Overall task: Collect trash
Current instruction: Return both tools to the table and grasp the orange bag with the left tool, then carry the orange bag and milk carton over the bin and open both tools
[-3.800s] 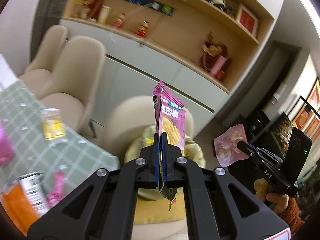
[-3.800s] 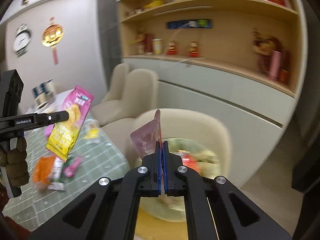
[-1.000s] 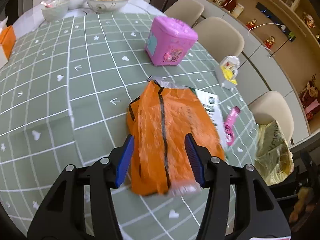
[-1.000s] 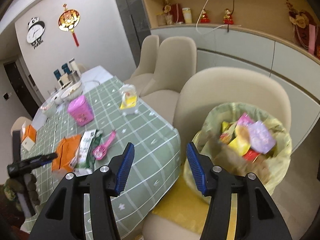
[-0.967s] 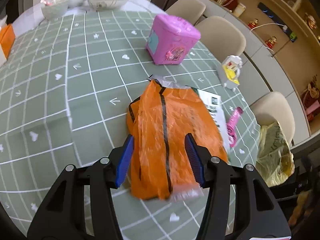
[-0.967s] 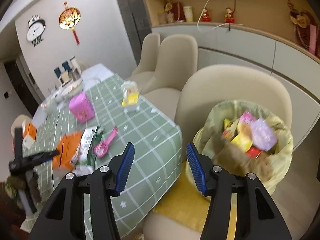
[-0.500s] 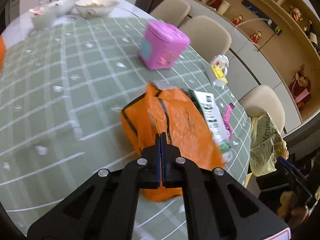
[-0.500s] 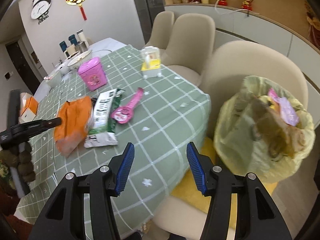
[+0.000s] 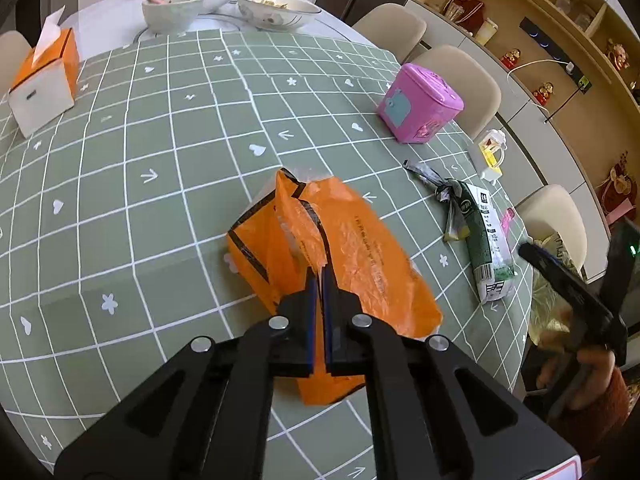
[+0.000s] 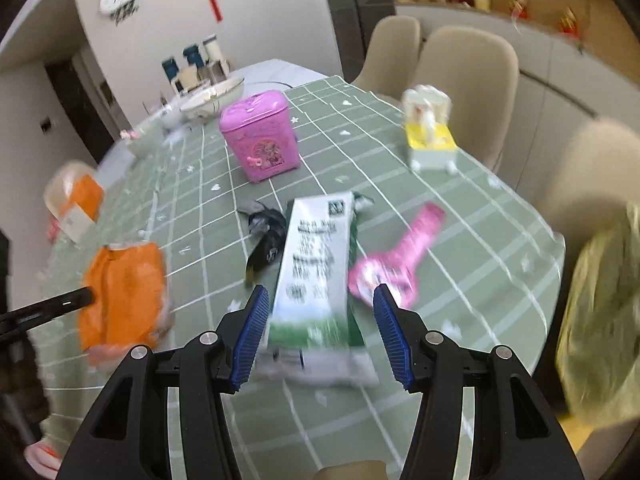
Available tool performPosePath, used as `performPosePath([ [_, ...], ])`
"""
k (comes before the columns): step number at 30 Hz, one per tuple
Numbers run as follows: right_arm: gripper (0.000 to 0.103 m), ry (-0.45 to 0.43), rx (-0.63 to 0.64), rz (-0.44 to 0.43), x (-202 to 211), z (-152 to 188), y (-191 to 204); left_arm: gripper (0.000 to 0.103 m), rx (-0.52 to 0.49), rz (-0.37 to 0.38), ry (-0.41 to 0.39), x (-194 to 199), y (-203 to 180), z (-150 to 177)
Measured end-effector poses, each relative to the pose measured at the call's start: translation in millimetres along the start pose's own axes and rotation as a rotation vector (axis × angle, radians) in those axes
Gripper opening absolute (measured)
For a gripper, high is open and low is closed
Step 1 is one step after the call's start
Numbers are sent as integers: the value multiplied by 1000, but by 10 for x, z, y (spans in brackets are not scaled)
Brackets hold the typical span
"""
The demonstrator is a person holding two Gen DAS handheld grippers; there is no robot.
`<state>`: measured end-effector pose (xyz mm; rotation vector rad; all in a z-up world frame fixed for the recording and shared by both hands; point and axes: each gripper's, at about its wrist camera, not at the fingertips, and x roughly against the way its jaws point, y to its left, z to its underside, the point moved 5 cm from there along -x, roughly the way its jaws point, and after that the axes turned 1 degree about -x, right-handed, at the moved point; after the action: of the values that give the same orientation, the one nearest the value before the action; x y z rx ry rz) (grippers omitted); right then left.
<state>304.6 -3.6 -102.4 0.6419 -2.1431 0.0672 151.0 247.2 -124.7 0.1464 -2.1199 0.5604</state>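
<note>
My left gripper [image 9: 319, 276] is shut on an orange plastic bag [image 9: 352, 256], pinching a fold of it just above the green checked tablecloth [image 9: 168, 184]. The bag also shows in the right wrist view [image 10: 120, 292]. My right gripper [image 10: 318, 320] is open, with a green and white snack wrapper [image 10: 316, 276] lying between its fingers on the table. That wrapper shows in the left wrist view [image 9: 486, 240]. A pink plastic piece [image 10: 396, 264] lies just right of the wrapper. A yellow-green trash bag [image 10: 600, 320] sits on a chair at the right.
A pink tin box [image 9: 420, 104] and a small yellow and white toy [image 10: 428, 136] stand further back on the table. An orange tissue box [image 9: 44, 80] is at the far left. Bowls [image 9: 224, 4] stand at the far end. Beige chairs [image 10: 468, 76] line the table's right side.
My left gripper has shut on the orange bag and lifted a fold of it. My right gripper has swung from the trash bag to the table and now straddles the green and white wrapper.
</note>
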Motion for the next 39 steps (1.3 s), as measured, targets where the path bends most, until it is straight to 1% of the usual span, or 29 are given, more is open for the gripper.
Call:
performPosePath([
  [2,52,9,3,17,-160,-109,46,12,9,16,3,17,26,2],
  [3,52,17,-3,25,-237,-148,48,20,16,22,2,28,48,-2],
  [4,52,29,-17,32,-329,-187,41,24,24,27,0,42,73,-5],
  [6,52,48,-29,39,-469,-215,13,27,32,32,-2,58,94,-9],
  [8,52,88,-15,67,-612,-207,7,32,41,40,-3,85,119,-4],
  [10,52,115,-8,56,-671,-171,35,38,46,51,-3,112,131,7],
  [12,52,143,14,52,-690,-112,92,41,49,58,-1,127,151,23],
  [14,51,146,37,54,-656,-54,152,41,54,59,1,124,156,31],
  [17,50,114,42,57,-491,13,191,43,74,71,8,104,156,30],
  [19,50,90,41,60,-355,53,192,49,80,78,10,95,119,23],
  [22,50,68,10,45,-133,126,174,51,76,76,7,70,60,-1],
  [25,50,50,-11,47,55,211,144,52,85,10,6,-7,64,-25],
  [27,50,40,-9,57,159,254,131,52,94,-16,19,-75,77,-23],
  [31,50,17,12,88,357,319,89,51,88,-13,75,-226,30,16],
  [32,50,14,9,89,402,327,66,47,85,-9,89,-265,5,32],
  [34,50,2,0,96,500,332,22,19,69,-6,114,-327,-67,58],
  [37,50,-28,4,113,674,313,-6,5,40,3,102,-299,-188,44],
  [39,50,-55,15,127,815,286,-14,4,22,17,86,-242,-279,18],
])
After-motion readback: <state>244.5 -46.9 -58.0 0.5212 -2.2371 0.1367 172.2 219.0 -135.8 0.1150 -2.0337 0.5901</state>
